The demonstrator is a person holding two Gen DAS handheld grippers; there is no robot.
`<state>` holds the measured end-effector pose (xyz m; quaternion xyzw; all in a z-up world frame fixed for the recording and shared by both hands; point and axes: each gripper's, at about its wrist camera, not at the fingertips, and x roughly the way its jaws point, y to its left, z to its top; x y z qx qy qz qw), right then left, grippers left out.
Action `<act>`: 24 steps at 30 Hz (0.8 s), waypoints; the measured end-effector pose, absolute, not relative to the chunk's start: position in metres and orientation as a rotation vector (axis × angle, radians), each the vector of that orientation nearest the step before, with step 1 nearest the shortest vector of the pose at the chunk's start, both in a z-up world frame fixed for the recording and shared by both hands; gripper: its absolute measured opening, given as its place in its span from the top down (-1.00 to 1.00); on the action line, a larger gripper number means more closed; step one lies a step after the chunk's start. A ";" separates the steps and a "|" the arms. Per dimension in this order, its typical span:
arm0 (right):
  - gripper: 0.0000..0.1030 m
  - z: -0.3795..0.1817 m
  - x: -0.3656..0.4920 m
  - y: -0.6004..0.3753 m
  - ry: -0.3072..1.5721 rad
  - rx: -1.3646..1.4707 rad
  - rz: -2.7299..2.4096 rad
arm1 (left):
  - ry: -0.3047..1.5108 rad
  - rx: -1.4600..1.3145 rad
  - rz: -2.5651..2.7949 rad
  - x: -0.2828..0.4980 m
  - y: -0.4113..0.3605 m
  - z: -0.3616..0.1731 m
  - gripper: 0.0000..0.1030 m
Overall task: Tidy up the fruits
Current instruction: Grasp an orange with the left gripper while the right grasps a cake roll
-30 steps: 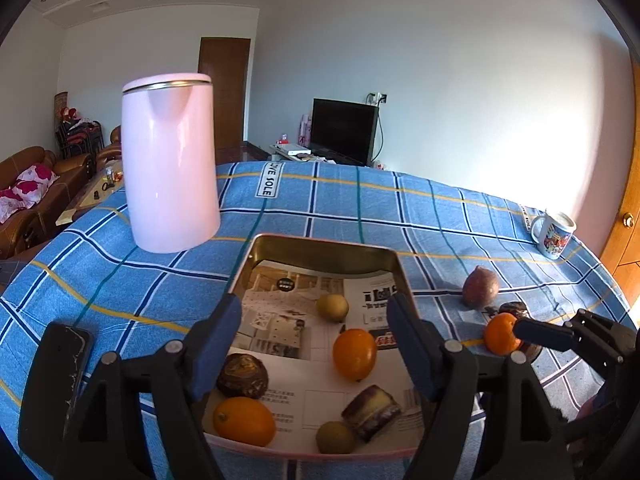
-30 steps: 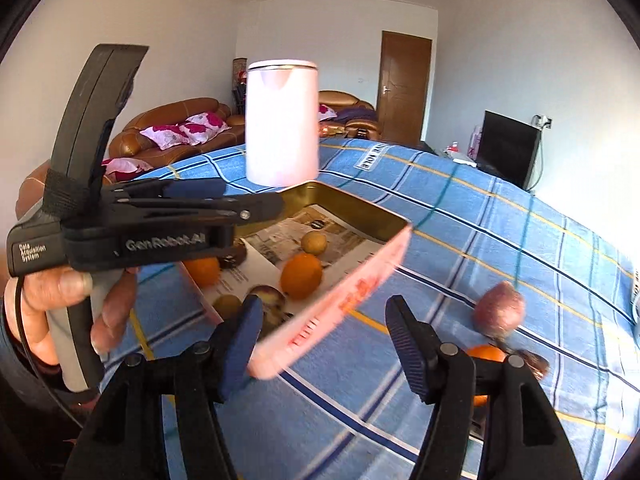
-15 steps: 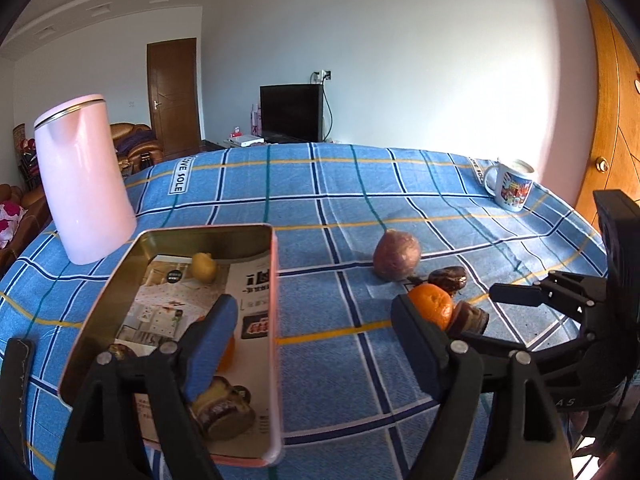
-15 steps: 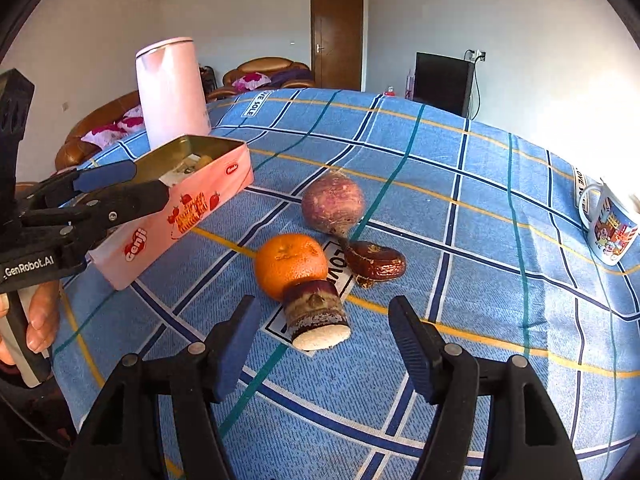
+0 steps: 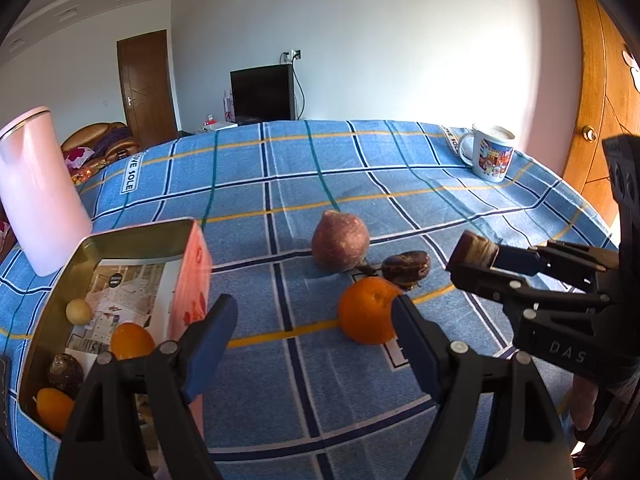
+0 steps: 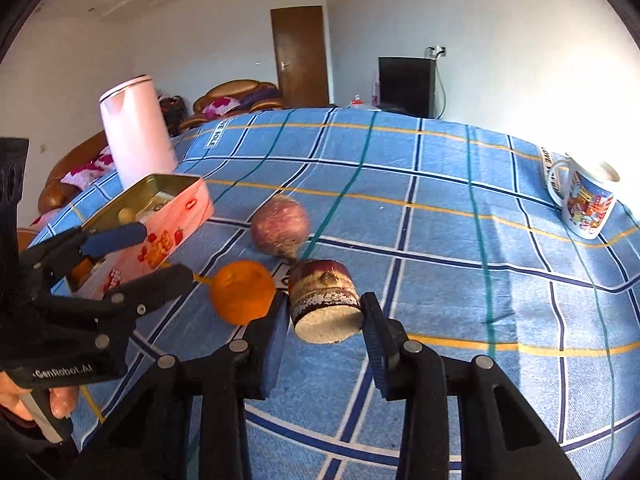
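My right gripper [image 6: 324, 336] is shut on a cut brown fruit piece [image 6: 324, 300] with a pale flat face and holds it above the blue checked cloth; it also shows in the left wrist view [image 5: 476, 249]. My left gripper [image 5: 312, 332] is open and empty, low over the cloth. An orange [image 5: 368, 310] lies just ahead of it, with a reddish round fruit [image 5: 340, 240] and a dark brown fruit [image 5: 406, 266] behind. A pink tin [image 5: 188, 276] at the left holds several fruits, among them an orange fruit [image 5: 132, 340].
A pink kettle [image 5: 36, 196] stands at the far left behind the tin. A printed mug [image 5: 490, 154] stands at the far right near the table edge. A wooden door [image 5: 600, 120] is at the right.
My right gripper has closed on the cut brown fruit piece beside the orange and lifted it. My left gripper has swung right, from over the tin toward the loose fruits.
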<state>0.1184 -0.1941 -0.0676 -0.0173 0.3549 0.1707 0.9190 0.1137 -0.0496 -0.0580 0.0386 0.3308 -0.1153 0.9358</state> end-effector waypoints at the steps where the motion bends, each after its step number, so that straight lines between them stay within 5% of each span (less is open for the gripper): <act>1: 0.26 -0.067 0.119 -0.197 0.721 -0.030 0.335 | 0.687 0.085 -0.245 0.116 -0.054 -0.059 -0.58; 10: 0.28 -0.066 0.126 -0.212 0.721 0.048 0.324 | 0.796 0.094 -0.293 0.140 -0.078 -0.076 -0.44; 16: 0.28 -0.067 0.127 -0.215 0.725 0.070 0.328 | 0.875 0.080 -0.354 0.148 -0.082 -0.087 0.04; 24: 0.28 -0.062 0.120 -0.215 0.675 0.068 0.355 | 0.788 0.086 -0.303 0.137 -0.077 -0.075 0.05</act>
